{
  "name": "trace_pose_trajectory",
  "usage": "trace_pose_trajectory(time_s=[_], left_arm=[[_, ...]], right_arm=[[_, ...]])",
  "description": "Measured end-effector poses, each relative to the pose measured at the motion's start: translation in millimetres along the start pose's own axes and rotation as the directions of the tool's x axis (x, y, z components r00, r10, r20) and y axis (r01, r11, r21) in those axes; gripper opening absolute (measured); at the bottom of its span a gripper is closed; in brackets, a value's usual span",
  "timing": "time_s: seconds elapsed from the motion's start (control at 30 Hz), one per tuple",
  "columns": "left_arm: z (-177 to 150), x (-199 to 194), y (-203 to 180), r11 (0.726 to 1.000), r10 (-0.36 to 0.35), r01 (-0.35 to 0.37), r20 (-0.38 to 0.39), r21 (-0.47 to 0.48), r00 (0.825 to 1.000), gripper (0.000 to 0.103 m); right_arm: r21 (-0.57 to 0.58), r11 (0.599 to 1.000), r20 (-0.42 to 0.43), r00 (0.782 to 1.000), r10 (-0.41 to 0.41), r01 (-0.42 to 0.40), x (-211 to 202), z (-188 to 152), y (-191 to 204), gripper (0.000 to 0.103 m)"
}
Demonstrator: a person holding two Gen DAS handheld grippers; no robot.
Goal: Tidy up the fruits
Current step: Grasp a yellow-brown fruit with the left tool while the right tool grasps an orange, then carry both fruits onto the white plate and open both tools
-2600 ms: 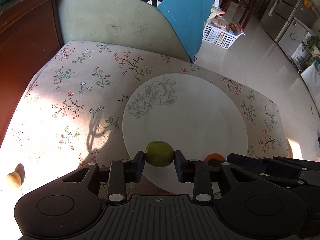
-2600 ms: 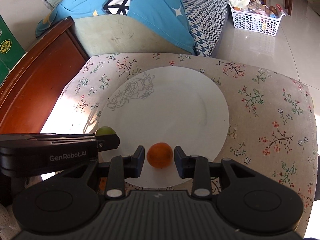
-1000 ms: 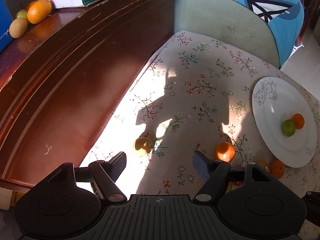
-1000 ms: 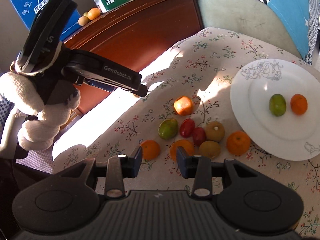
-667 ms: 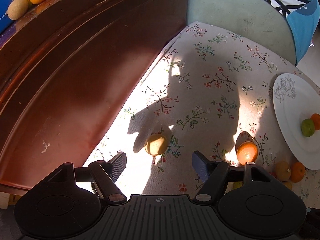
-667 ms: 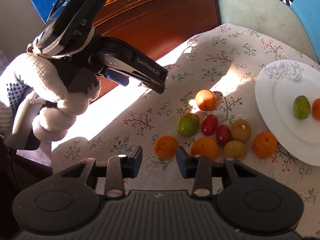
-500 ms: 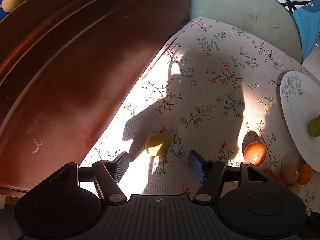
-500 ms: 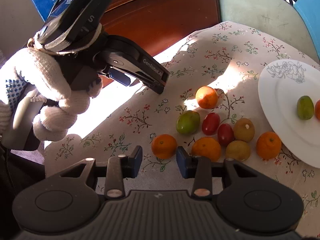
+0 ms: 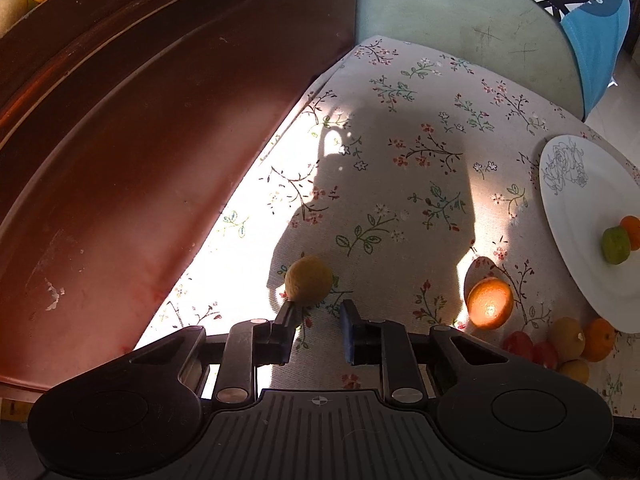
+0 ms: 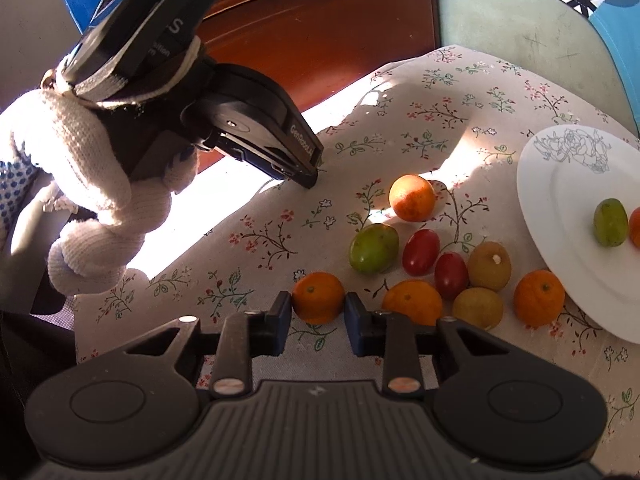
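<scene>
Sunlit floral cloth (image 9: 400, 152) covers the table, with dark red wooden furniture (image 9: 120, 160) along its far-left edge.

On my left gripper (image 9: 318, 308) the jaws are closing and stand narrow, with bare cloth showing in the gap. A yellow-brown fruit (image 9: 308, 280) sits at the very tip of the left finger, touching it. It looks to lie just beyond the pads rather than between them, and I cannot tell for sure whether it is pinched. From the other camera I see a knitted white glove (image 10: 80, 184) wrapped around this gripper's handle, its tips down on the cloth.

On my right gripper (image 10: 317, 300) the jaws are closing too, and both pads already press on a tangerine (image 10: 318, 297) that rests on the cloth.

Just right of that tangerine the loose fruit lies bunched together: a second orange (image 10: 412, 302), a green-red fruit (image 10: 374, 248), two small red ones (image 10: 421, 251), two brown ones (image 10: 489, 266) and another orange (image 10: 538, 298) beside the plate. One more orange (image 10: 412, 198) sits a little apart, farther back in the sun.

At the right edge is the white plate (image 10: 560, 184), holding a green fruit (image 10: 610, 222) with an orange one (image 10: 635, 227) touching it
</scene>
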State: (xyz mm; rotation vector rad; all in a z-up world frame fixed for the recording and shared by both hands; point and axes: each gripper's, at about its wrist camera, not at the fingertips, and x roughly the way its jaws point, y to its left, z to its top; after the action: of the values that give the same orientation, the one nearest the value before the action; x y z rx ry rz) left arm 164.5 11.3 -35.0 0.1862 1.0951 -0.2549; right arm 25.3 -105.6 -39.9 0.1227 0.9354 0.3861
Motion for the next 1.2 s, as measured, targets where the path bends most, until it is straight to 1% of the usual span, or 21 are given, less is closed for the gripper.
trace_pose_trajectory(time_s=[0.17,0.33,0.43,0.63,0.77,0.9,0.97,1.0,1.03,1.13,1.2], left_arm=[[-1.5,-6.8,-2.6,0.999,-0.047,0.047,0.009,-0.004,0.999,0.016],[-1.3,-19.9,-5.9,0.996,-0.083,0.084,0.039,-0.003,0.996,0.016],[-2.2,-26.5,-4.1,0.993,-0.12,0.12,0.046,-0.013,0.992,0.016],[-4.5,-40.4,3.8,0.988,-0.151,0.153,0.068,-0.019,0.986,0.016],[-6.0,-43.5,8.3,0.992,-0.12,0.122,0.076,-0.015,0.99,0.016],[-5.9,-32.6,17.3,0.992,-0.106,0.11,0.057,-0.063,0.993,0.019],[-8.4,-28.9,14.6,0.997,-0.071,0.072,0.053,-0.024,0.996,0.02],[-11.0,-27.0,12.6,0.999,-0.051,0.051,0.054,-0.001,0.997,0.025],[-14.5,-24.5,12.1,0.999,-0.032,0.032,0.055,0.014,0.998,0.027],[-17.7,-21.9,16.7,0.999,-0.038,0.037,0.069,0.016,0.997,0.028],[-17.1,-22.4,19.9,0.999,-0.035,0.035,0.081,0.001,0.996,0.028]], right_arm=[[0.034,0.999,0.038,0.999,-0.002,0.001,-13.4,7.4,-7.1,0.029],[0.074,0.997,0.068,0.997,-0.022,0.017,-26.8,13.5,-18.8,0.029],[0.095,0.995,0.086,0.996,-0.034,0.025,-34.7,17.1,-26.9,0.029],[0.143,0.988,0.118,0.99,-0.072,0.055,-47.6,22.3,-42.7,0.029],[0.17,0.983,0.124,0.989,-0.086,0.064,-50.5,24.2,-50.5,0.029],[0.175,0.983,0.116,0.99,-0.084,0.063,-50.2,22.8,-50.2,0.029],[0.171,0.983,0.112,0.99,-0.081,0.061,-49.5,21.9,-48.5,0.029],[0.172,0.983,0.111,0.991,-0.08,0.06,-49.2,21.8,-48.1,0.029],[0.175,0.983,0.107,0.991,-0.078,0.059,-48.5,21.3,-47.9,0.029],[0.171,0.984,0.098,0.992,-0.074,0.056,-47.3,20.7,-46.1,0.029],[0.169,0.984,0.097,0.993,-0.07,0.053,-46.8,20.6,-44.7,0.029]])
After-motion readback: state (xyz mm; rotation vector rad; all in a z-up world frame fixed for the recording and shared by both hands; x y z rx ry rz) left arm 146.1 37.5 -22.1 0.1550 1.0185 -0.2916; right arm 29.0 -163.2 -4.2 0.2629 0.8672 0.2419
